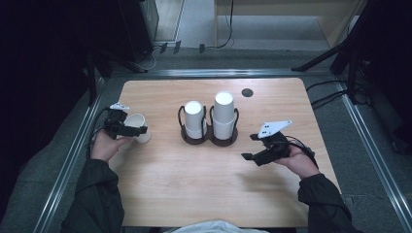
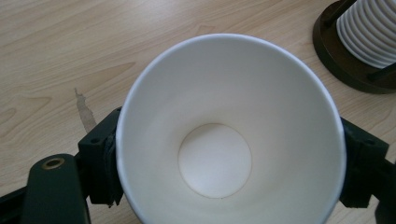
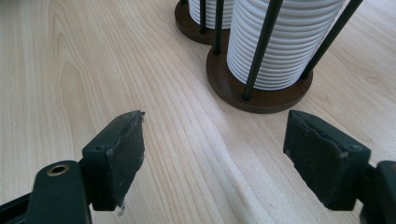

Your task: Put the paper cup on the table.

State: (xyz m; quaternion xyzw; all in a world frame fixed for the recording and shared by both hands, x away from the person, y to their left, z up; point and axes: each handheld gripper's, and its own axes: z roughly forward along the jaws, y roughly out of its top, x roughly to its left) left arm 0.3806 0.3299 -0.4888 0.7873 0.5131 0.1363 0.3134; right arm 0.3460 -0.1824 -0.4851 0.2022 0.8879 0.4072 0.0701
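White cup (image 2: 229, 140) — between left hand-held gripper's (image 2: 229, 163) jaws

A light wood-grain table (image 1: 204, 184) with rounded corners carries a dark double cup holder (image 1: 209, 138) near its middle, a stack of white paper cups (image 1: 194, 119) standing in each ring, and has a round black grommet (image 1: 247, 92) near its far edge.

Bare table (image 1: 194, 174) lies open; only the cup holder (image 1: 209, 137) stands mid-table.

Two cup stacks (image 1: 223, 114) fill a dark holder (image 1: 209, 138).
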